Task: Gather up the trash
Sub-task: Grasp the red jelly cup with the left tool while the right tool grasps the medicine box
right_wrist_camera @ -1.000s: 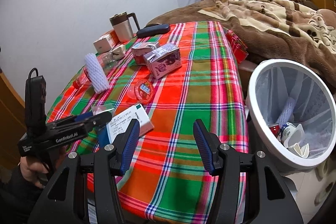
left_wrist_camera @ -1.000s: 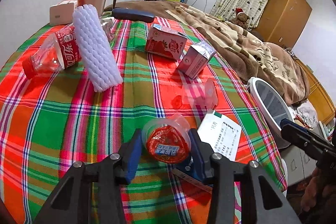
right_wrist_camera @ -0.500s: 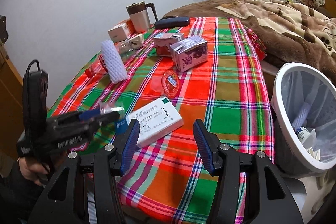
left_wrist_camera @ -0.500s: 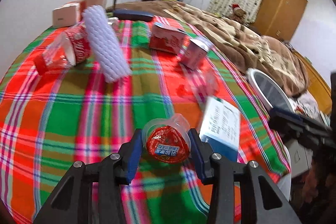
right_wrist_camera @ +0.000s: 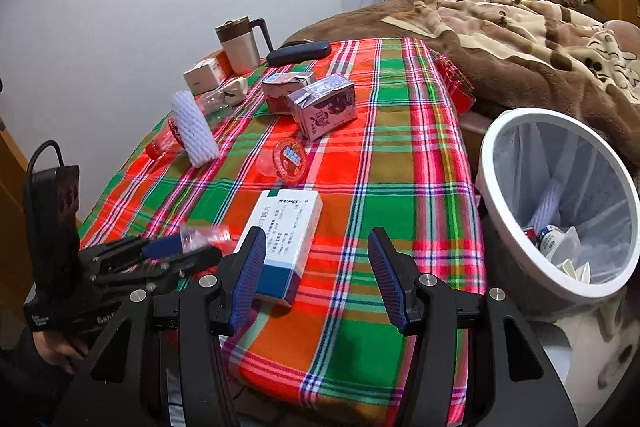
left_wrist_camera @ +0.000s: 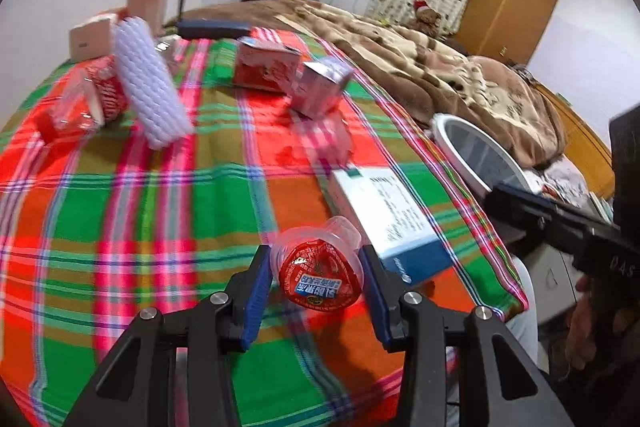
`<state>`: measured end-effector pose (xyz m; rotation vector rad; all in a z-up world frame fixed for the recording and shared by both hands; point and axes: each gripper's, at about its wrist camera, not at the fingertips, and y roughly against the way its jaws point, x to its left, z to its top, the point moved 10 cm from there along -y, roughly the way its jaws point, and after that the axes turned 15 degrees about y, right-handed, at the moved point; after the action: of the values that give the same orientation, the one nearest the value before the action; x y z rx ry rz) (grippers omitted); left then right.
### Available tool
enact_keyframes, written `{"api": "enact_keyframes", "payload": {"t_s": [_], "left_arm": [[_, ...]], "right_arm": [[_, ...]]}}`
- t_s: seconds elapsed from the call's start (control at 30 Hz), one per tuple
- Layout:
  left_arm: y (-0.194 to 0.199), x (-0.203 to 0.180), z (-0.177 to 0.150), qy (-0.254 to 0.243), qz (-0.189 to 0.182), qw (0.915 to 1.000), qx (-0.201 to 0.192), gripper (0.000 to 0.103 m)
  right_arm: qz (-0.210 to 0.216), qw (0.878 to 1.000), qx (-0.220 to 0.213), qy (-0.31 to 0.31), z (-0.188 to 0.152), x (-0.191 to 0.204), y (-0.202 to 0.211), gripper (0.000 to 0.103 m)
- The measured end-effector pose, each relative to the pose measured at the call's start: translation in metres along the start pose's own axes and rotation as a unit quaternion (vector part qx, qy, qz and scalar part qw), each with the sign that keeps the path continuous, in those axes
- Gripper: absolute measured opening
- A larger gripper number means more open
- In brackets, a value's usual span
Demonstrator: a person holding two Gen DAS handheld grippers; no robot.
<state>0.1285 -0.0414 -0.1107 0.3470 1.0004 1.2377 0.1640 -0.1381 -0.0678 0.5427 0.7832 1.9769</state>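
My left gripper (left_wrist_camera: 316, 273) is shut on a clear jelly cup with a red foil lid (left_wrist_camera: 318, 277) and holds it above the plaid tablecloth (left_wrist_camera: 120, 219). In the right wrist view the left gripper (right_wrist_camera: 184, 249) is at lower left with the cup (right_wrist_camera: 204, 235) between its fingers. My right gripper (right_wrist_camera: 316, 267) is open and empty over the table's near edge, beside a white and blue medicine box (right_wrist_camera: 286, 235). A white trash bin (right_wrist_camera: 560, 203) with a clear liner and some trash inside stands right of the table; it also shows in the left wrist view (left_wrist_camera: 476, 155).
On the table lie a second jelly cup (right_wrist_camera: 290, 161), a purple carton (right_wrist_camera: 324, 107), a red carton (right_wrist_camera: 284, 91), a white foam sleeve (right_wrist_camera: 194, 129), a cola bottle (right_wrist_camera: 164, 141), a mug (right_wrist_camera: 240, 45), small boxes (right_wrist_camera: 204, 77) and a dark case (right_wrist_camera: 298, 53). A bed with a brown blanket (right_wrist_camera: 520, 39) lies behind.
My left gripper has lifted the jelly cup and carried it back toward the table's near edge. My right gripper has moved closer to the table and the medicine box, staying open.
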Motion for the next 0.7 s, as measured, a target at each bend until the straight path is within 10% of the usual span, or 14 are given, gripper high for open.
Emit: {"api": "enact_keyframes", "payload": {"t_s": [0.7], "left_arm": [[0.027, 0.064, 0.017, 0.063, 0.033, 0.9967, -0.041, 0.044]], "right_arm": [[-0.043, 0.996, 0.054, 0.051, -0.015, 0.042, -0.049, 0.070]]}}
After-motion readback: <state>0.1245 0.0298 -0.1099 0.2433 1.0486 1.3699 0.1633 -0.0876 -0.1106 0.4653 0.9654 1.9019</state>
